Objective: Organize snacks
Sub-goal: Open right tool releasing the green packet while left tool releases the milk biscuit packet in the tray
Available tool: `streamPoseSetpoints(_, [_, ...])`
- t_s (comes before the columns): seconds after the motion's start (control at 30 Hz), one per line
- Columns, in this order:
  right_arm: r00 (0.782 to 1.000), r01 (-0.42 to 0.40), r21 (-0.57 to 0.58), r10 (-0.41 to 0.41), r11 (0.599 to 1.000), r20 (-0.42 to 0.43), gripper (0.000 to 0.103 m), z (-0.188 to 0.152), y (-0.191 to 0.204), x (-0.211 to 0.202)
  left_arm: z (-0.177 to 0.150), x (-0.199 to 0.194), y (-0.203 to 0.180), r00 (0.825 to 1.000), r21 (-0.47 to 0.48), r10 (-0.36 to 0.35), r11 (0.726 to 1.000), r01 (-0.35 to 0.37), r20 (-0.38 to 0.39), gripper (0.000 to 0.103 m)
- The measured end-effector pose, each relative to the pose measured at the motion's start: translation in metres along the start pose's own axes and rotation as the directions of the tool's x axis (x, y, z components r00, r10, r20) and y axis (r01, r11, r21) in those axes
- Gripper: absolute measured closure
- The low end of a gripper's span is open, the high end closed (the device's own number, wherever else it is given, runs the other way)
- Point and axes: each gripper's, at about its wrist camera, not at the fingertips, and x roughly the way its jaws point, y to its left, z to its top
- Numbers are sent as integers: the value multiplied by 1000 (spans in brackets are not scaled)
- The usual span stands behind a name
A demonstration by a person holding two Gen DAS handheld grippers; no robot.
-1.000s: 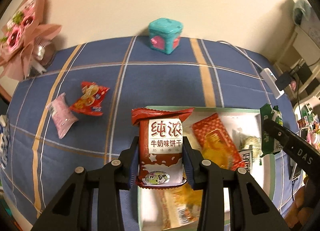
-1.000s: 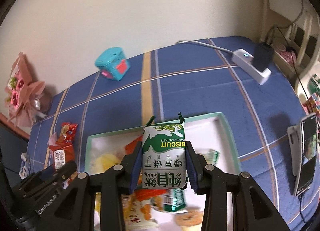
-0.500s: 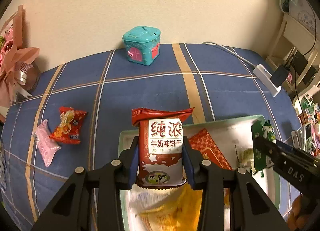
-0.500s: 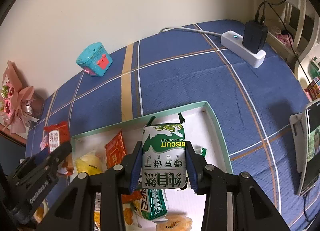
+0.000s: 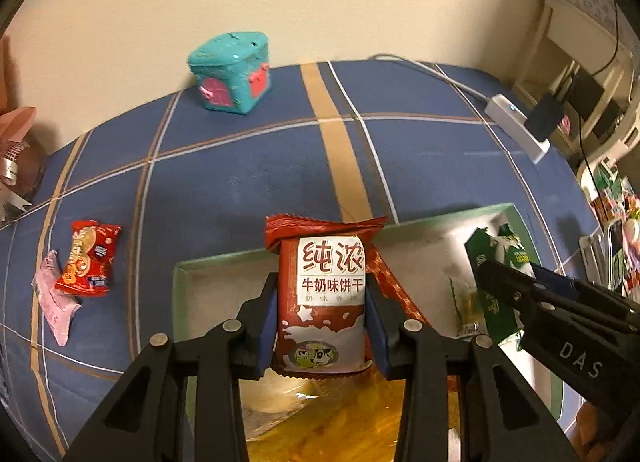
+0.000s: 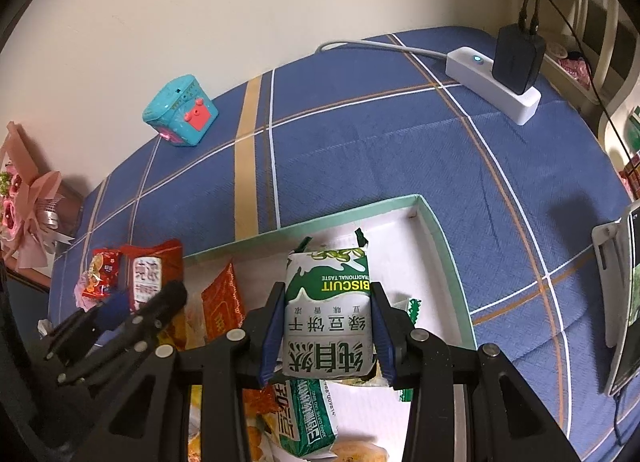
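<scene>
My left gripper [image 5: 322, 316] is shut on a red milk-biscuit packet [image 5: 324, 294], held upright over the left part of the green-rimmed white tray [image 5: 224, 262]. My right gripper [image 6: 326, 326] is shut on a green biscuit packet [image 6: 328, 314] above the tray's right part [image 6: 440, 246]. In the left wrist view the right gripper [image 5: 504, 290] with its green packet [image 5: 500, 262] shows at the right. In the right wrist view the left gripper [image 6: 132, 314] with the red packet [image 6: 148, 274] shows at the left. Several snack packets lie in the tray below.
On the blue checked cloth left of the tray lie a small red snack packet [image 5: 90, 258] and a pink one [image 5: 54, 300]. A teal toy box [image 5: 230, 72] stands by the wall. A white power strip [image 6: 492, 82] with a black plug lies far right; a phone stand [image 6: 616, 294] is at the right edge.
Both grippers have sunk toward the tray with their packets. The left one has shifted right, so the loose red and pink packets now sit farther left in its view.
</scene>
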Motion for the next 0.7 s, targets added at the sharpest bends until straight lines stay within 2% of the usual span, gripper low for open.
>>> streamPoseSetpoints(0.3, [1000, 9, 18, -9, 1000, -18, 57, -3, -5, 7, -4, 7, -4, 1000, 3, -6, 1000, 6, -31, 61])
streamPoseSetpoints(0.33, [1000, 12, 18, -12, 1000, -16, 56, -3, -5, 8, -3, 7, -4, 999, 1, -4, 1000, 4, -32, 57])
streamPoseSetpoints(0.4, [1000, 17, 17, -16, 1000, -18, 47, -3, -5, 9, -3, 6, -4, 999, -2, 1, 1000, -1, -33, 47])
streamPoseSetpoints(0.57, [1000, 13, 21, -12, 1000, -17, 37, -3, -6, 10, -2, 5, -2, 999, -16, 0, 1000, -1, -35, 41])
streamPoseSetpoints(0.7, [1000, 10, 21, -10, 1000, -8, 26, -4, -6, 9, -1, 2, -1, 1000, -22, 9, 1000, -9, -29, 22])
